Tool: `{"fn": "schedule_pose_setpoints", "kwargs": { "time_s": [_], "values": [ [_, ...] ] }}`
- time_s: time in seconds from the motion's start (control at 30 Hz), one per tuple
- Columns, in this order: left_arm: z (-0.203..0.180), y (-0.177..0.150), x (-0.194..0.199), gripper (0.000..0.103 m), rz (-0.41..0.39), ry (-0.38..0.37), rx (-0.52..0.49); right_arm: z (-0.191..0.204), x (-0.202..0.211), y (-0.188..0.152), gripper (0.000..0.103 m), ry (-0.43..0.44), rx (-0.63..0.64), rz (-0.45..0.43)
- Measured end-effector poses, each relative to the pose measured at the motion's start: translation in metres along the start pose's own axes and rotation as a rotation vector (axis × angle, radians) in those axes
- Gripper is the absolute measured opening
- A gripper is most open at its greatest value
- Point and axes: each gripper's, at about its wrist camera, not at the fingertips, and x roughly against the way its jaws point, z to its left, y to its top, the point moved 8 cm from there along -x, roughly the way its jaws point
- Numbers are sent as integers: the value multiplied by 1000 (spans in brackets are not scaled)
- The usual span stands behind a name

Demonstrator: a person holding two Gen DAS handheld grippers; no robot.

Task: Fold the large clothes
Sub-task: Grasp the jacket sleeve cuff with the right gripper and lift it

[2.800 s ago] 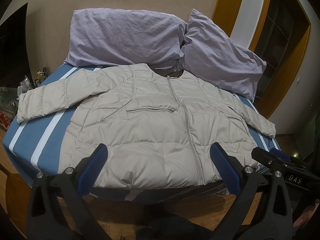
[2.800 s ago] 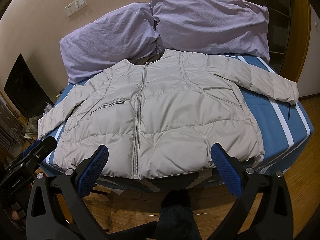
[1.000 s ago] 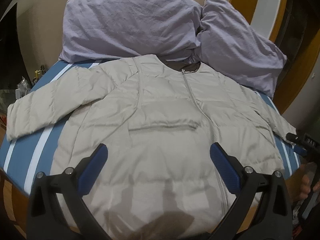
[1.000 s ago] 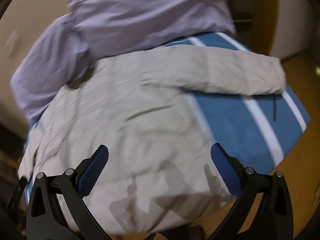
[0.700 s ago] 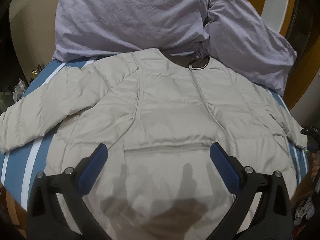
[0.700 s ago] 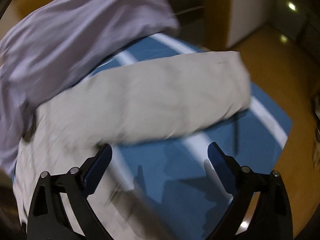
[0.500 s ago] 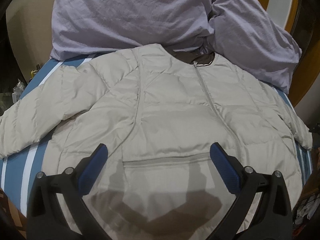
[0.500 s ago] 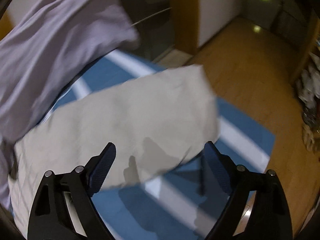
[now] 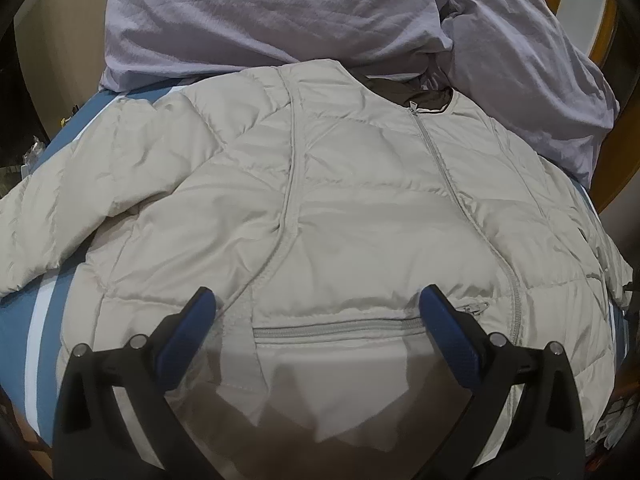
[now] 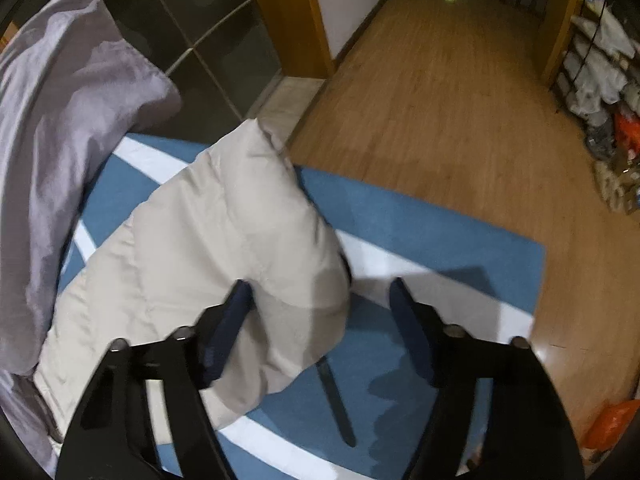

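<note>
A beige puffer jacket (image 9: 360,200) lies front up, zipped, on a blue bed cover with white stripes (image 9: 24,332). My left gripper (image 9: 318,300) hovers open over the jacket's chest, just above the pocket zip (image 9: 336,326), with nothing between its fingers. In the right wrist view, the jacket's right sleeve (image 10: 224,240) lies across the bed cover (image 10: 420,232). My right gripper (image 10: 320,292) stands over the cuff end with its jaws closing. Its left pad (image 10: 238,300) is at the cuff and its right pad (image 10: 402,300) stands apart over the bed cover.
Two lilac pillows (image 9: 280,12) lean at the head of the bed, touching the collar. A dark strap (image 10: 336,400) lies on the cover beside the cuff. Beyond the bed edge is wooden floor (image 10: 440,80), with shelves of bags (image 10: 600,72) at the far right.
My left gripper has moved forward and lower over the jacket's chest. My right gripper has swung right from the jacket body to the sleeve's cuff, rolled, and narrowed its jaws.
</note>
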Motion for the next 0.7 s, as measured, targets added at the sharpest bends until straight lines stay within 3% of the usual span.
{"fn": "schedule_pose_setpoints", "kwargs": {
  "time_s": [0.03,0.23,0.33,0.53,0.7],
  "values": [
    [0,-1,-1,101,-1,0,0,4,0,0,44,25,10,3],
    [0,-3,-4,101,-12,-6,4,26,16,2,19,-9,95,-35],
    [2,-4,-6,101,-29,-15,16,49,34,4,17,0,150,-86],
    [6,-7,-11,101,-68,-28,44,131,62,-9,15,145,285,-130],
    [6,-9,-12,101,-91,-27,45,219,73,-59,14,268,470,-86]
  ]
}}
